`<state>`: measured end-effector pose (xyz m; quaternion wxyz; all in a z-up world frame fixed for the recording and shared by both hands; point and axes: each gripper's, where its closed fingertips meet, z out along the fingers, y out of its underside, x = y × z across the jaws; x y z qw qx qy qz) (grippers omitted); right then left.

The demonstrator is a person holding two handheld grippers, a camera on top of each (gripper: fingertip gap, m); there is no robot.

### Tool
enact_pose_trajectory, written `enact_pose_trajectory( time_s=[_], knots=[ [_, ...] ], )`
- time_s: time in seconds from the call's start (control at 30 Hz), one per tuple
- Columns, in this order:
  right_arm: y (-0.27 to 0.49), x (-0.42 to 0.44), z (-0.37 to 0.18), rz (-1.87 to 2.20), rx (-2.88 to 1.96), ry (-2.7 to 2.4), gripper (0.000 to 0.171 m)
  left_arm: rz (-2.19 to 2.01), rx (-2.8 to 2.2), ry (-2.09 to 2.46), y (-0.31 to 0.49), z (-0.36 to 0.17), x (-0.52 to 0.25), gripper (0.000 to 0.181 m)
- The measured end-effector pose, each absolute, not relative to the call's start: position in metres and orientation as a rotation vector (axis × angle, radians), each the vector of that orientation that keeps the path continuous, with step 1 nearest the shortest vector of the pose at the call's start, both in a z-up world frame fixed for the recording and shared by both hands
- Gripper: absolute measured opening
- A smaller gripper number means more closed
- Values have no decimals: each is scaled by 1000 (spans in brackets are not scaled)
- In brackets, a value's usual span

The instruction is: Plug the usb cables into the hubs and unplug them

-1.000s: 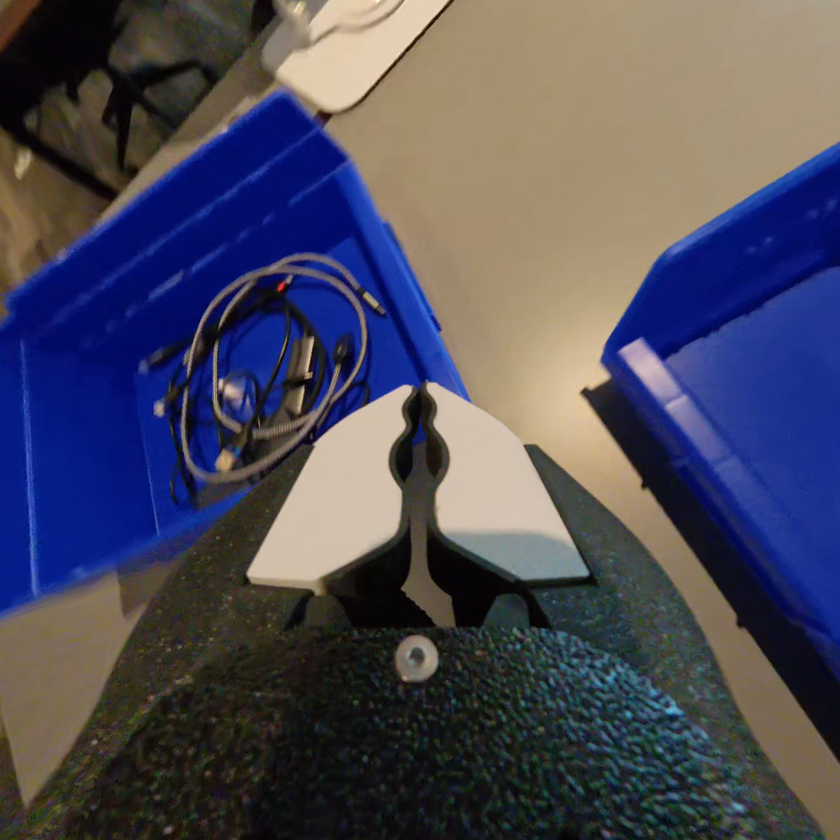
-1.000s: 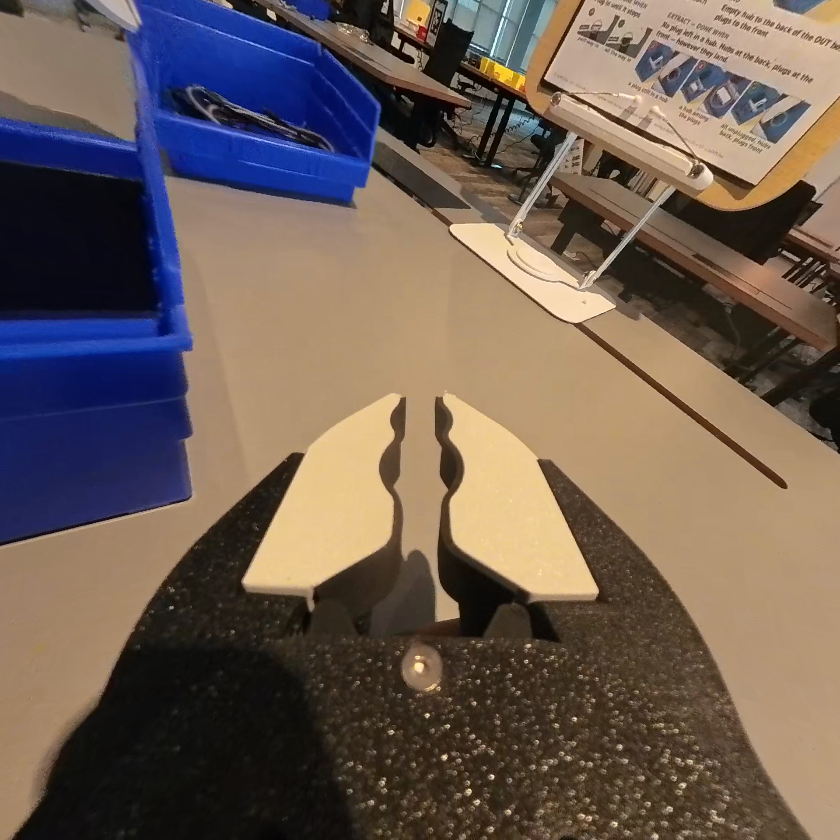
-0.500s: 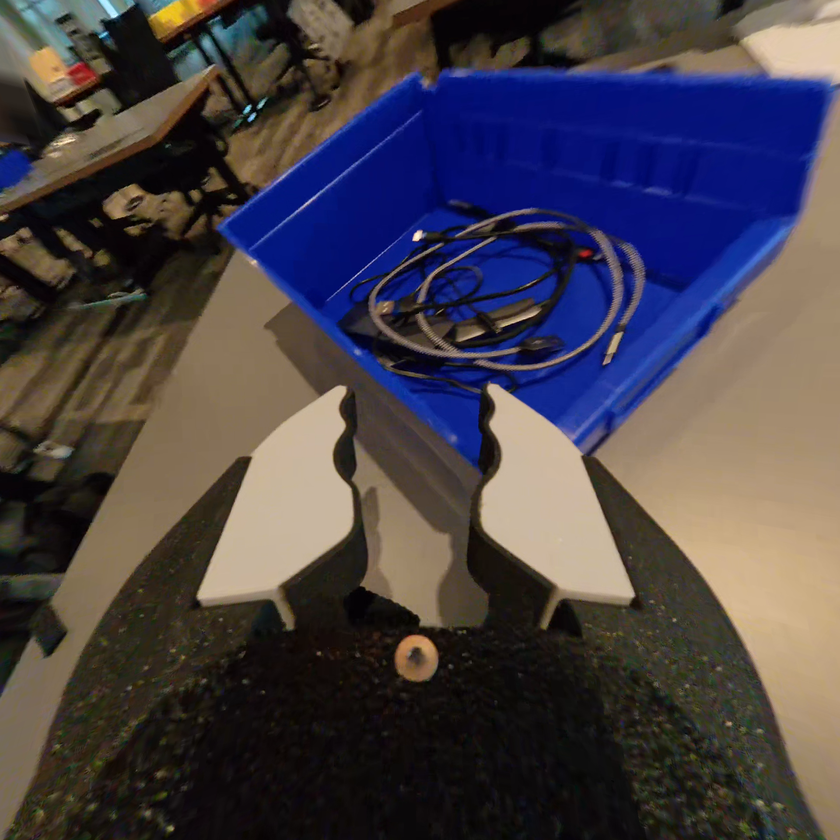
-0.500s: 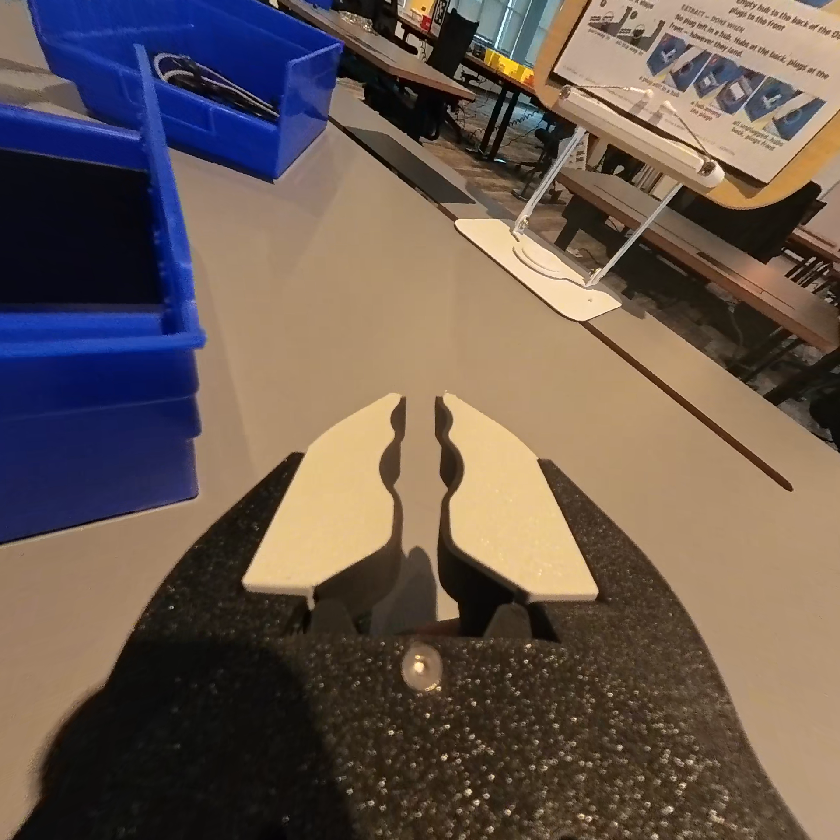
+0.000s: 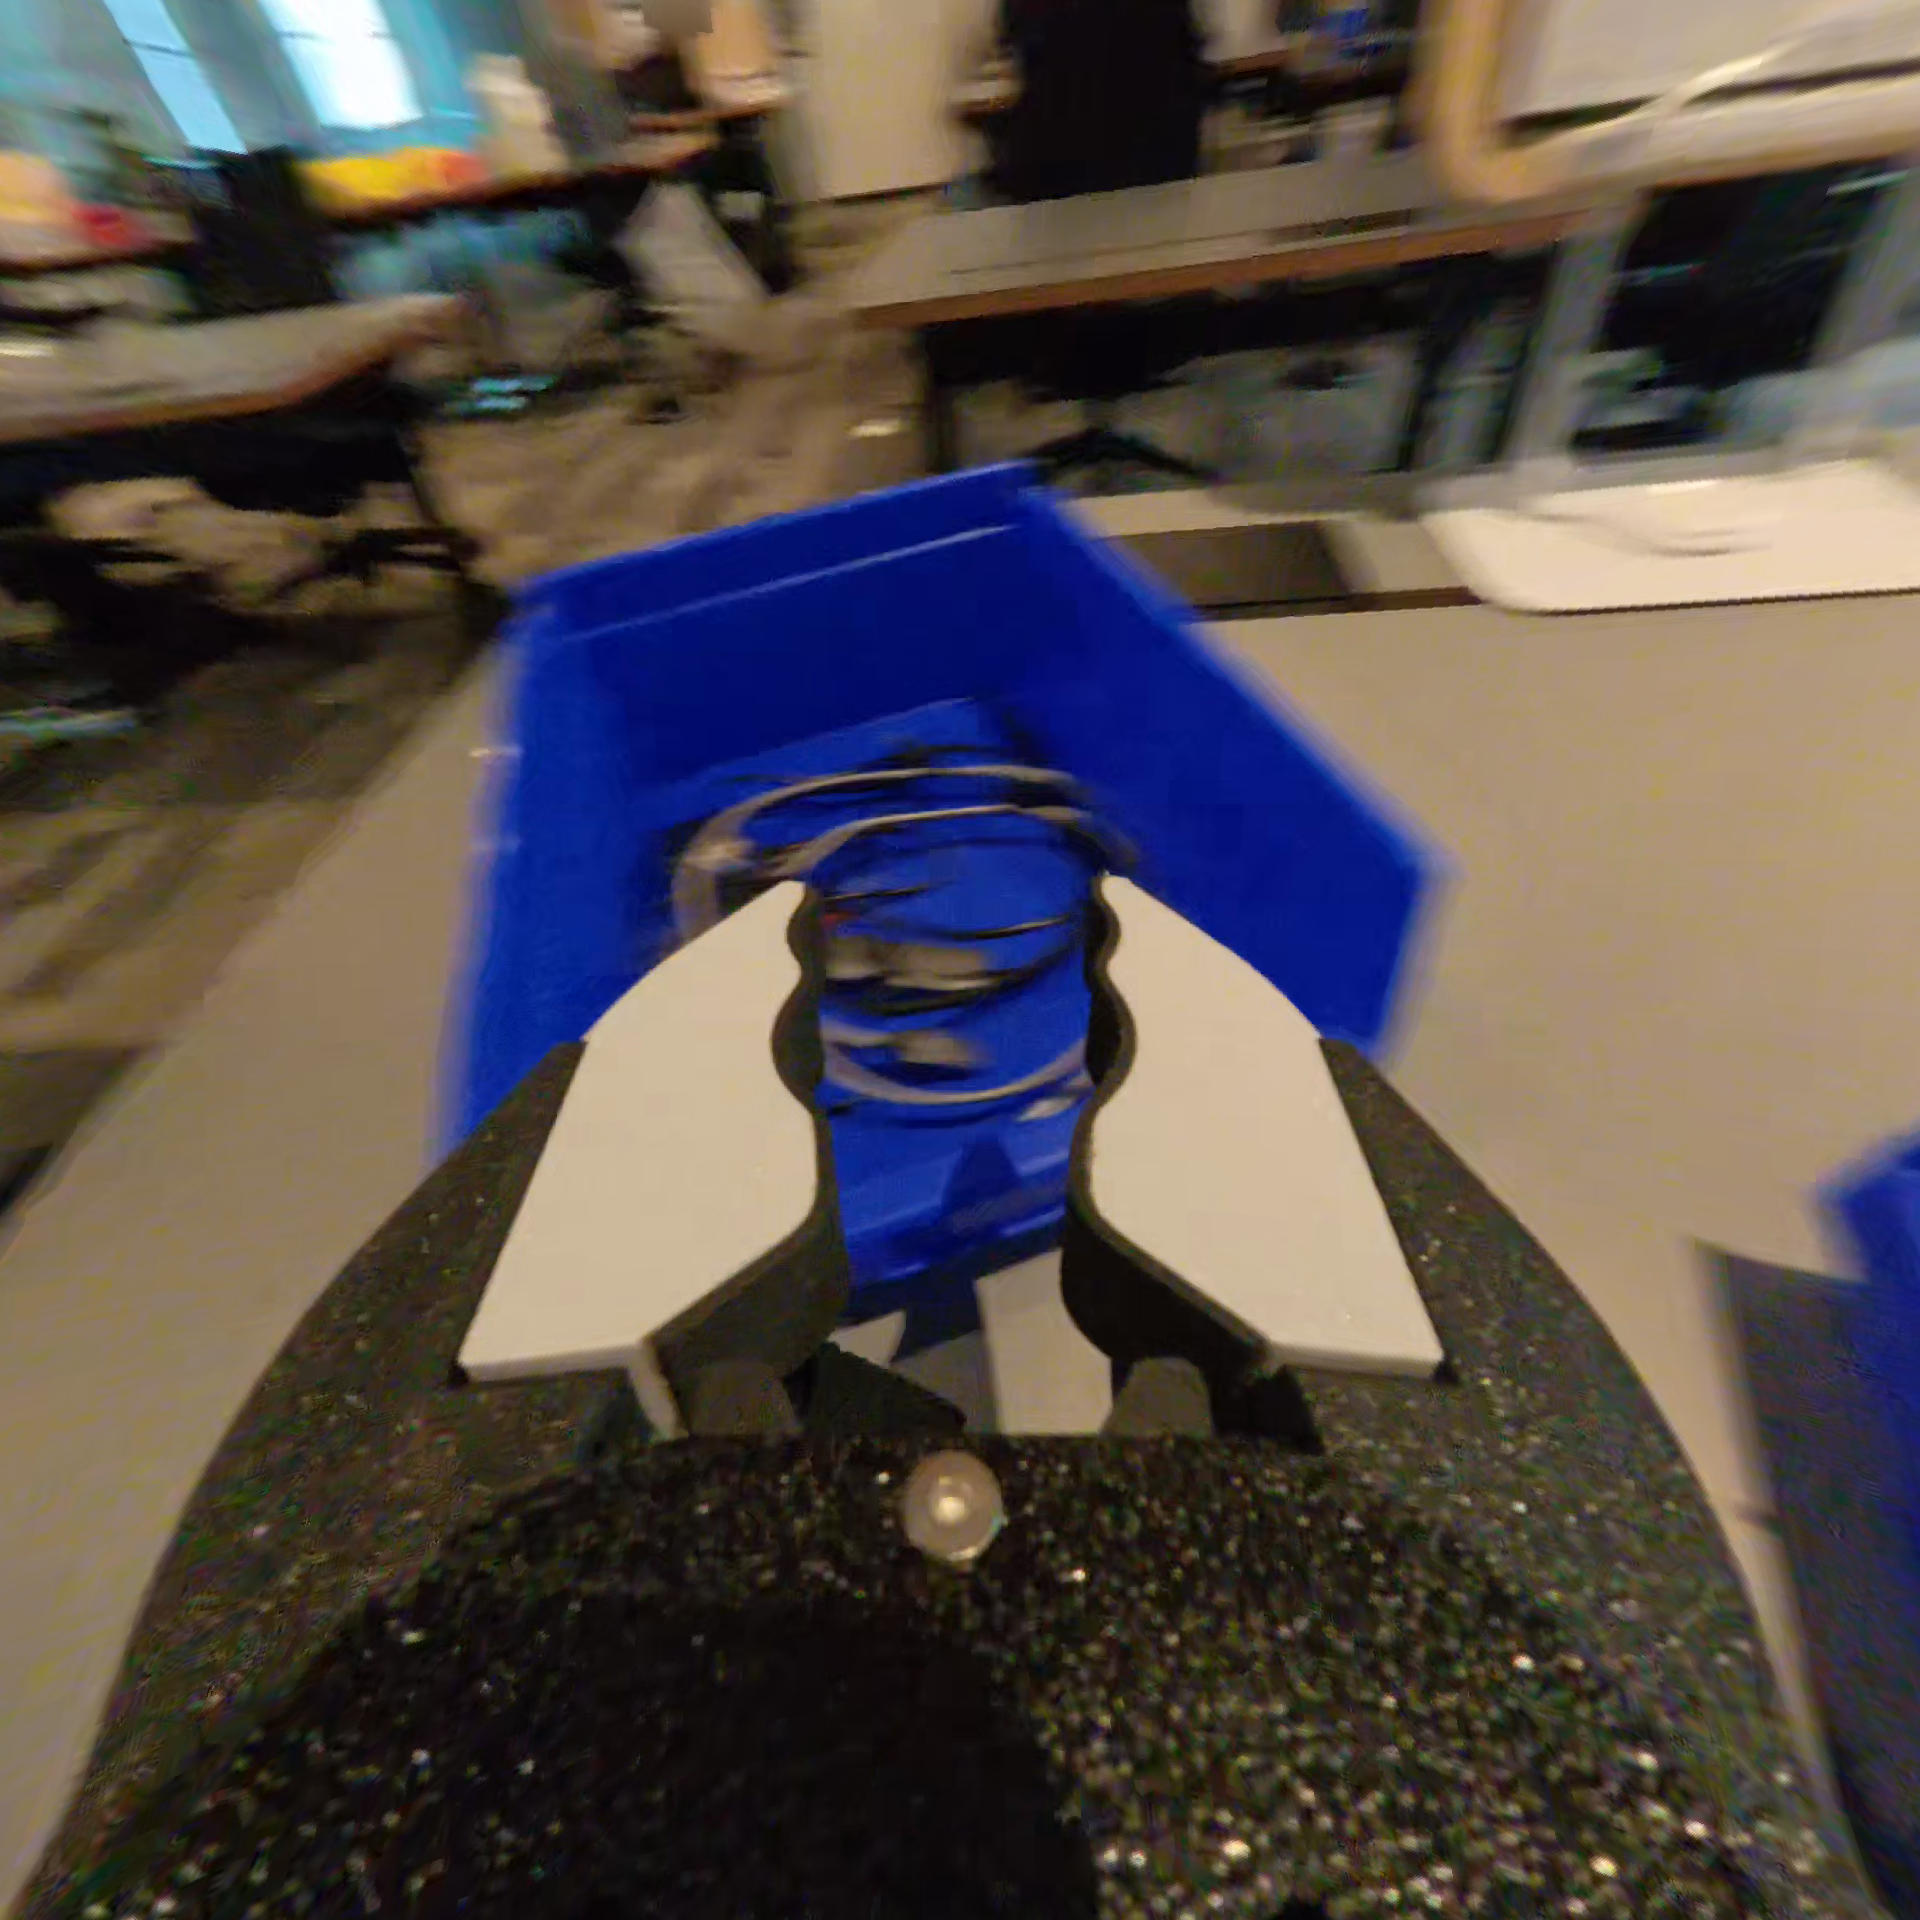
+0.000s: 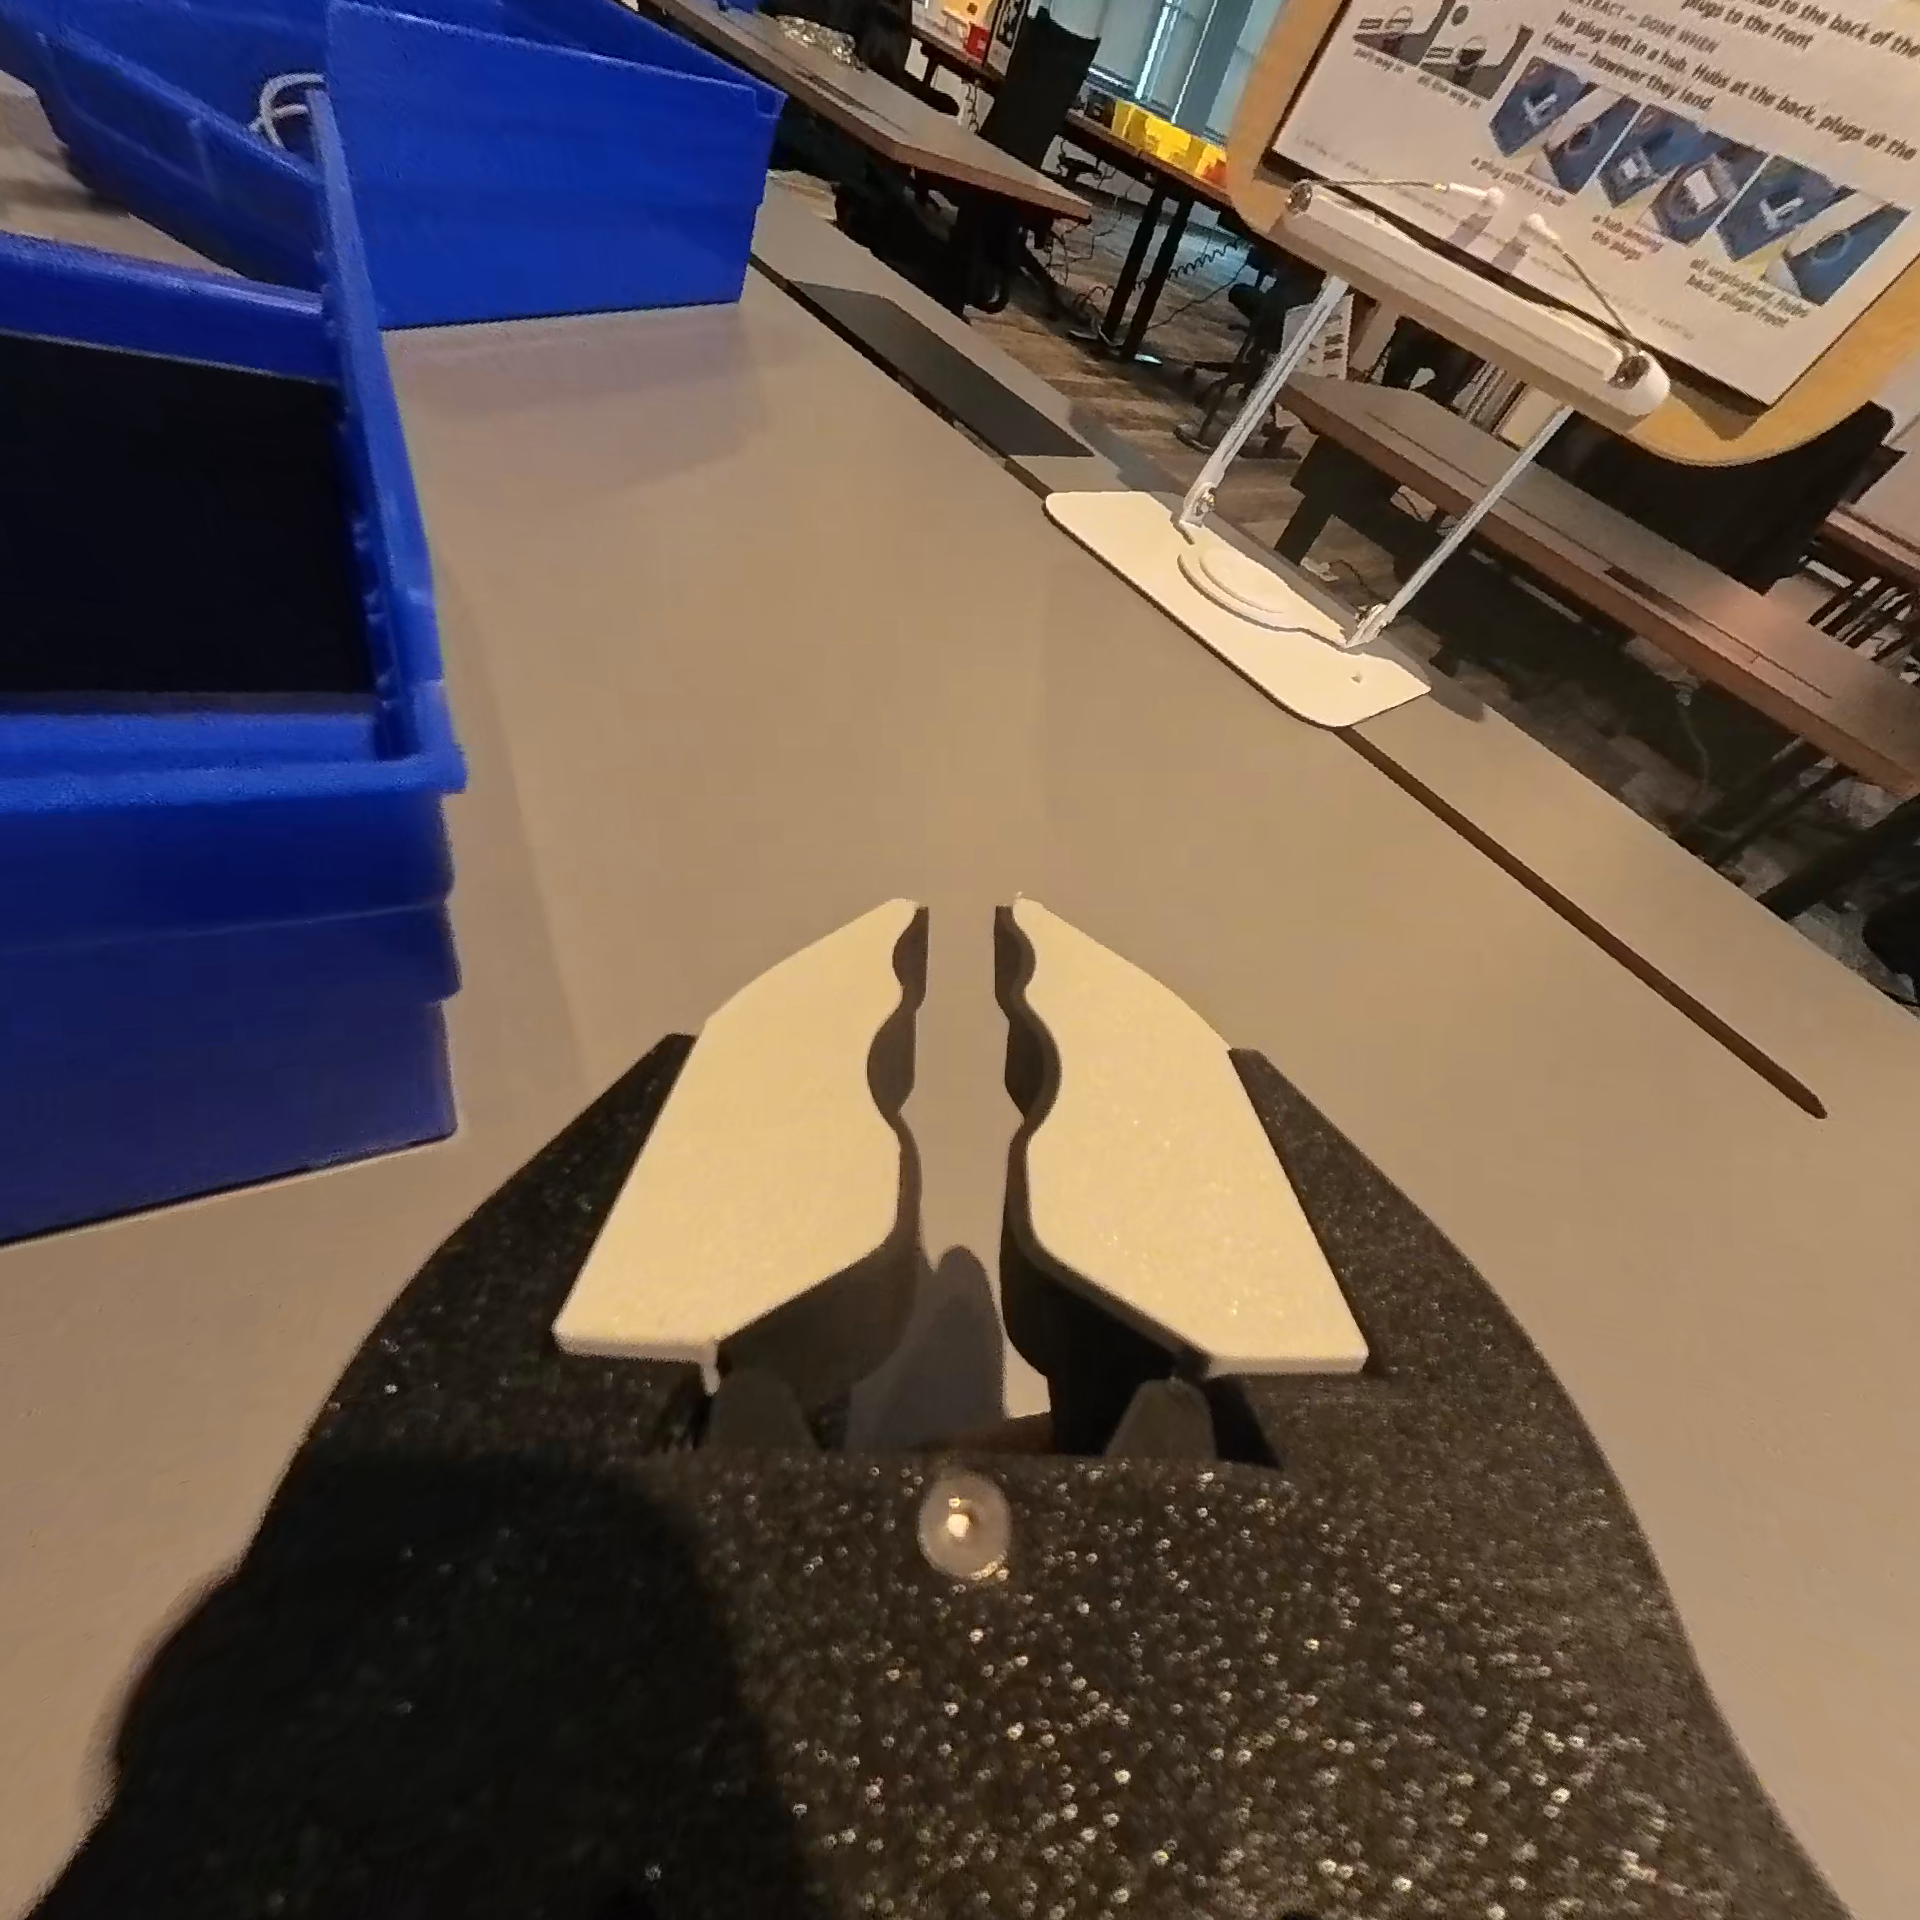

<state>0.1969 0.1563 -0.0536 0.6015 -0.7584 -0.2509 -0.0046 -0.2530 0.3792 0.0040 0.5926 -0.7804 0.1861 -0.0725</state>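
Motion blur is smearing my whole left wrist view: the cables (image 5: 914, 935) in the blue bin (image 5: 1195, 748) are reading only as grey loops, and I cannot tell plugs from hubs. My left claw (image 5: 951, 904) is covering the bin's near wall. In the right wrist view, the near bin (image 6: 208, 831) is running off the left edge, its inside too dark to read.

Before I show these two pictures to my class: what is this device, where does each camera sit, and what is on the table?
A person holds two hand-held grippers, each with a camera looking along its fingers. The left wrist view, blurred, shows the left gripper open and empty, aimed at a blue bin holding tangled cables. The right wrist view shows the right gripper slightly open and empty over the bare grey table, beside stacked blue bins and a white stand holding an instruction board.
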Motion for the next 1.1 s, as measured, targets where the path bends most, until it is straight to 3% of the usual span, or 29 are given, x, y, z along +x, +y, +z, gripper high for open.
enact_pose_trajectory(
  time_s=[0.1, 0.23, 0.33, 0.47, 0.77, 1.1],
  knots=[
    [155, 196, -52, -18, -1749, -582, 12, -249, -1807, 600, 367, -6, -183, 49],
    [153, 198, -53, -16, -1752, -580, 12, -92, -1825, 727, 379, -26, -148, 45],
    [153, 199, -52, -16, -1751, -578, 12, 1, -1849, 750, 393, -41, -157, 38],
    [152, 199, -50, -22, -1742, -582, 12, 14, -1860, 710, 390, -44, -181, 11],
    [152, 196, -53, -37, -1747, -594, 12, -70, -1901, 520, 392, -44, -252, 4],
    [151, 198, -52, -43, -1747, -585, 12, -42, -1882, 478, 386, -43, -277, 5]
  ],
)
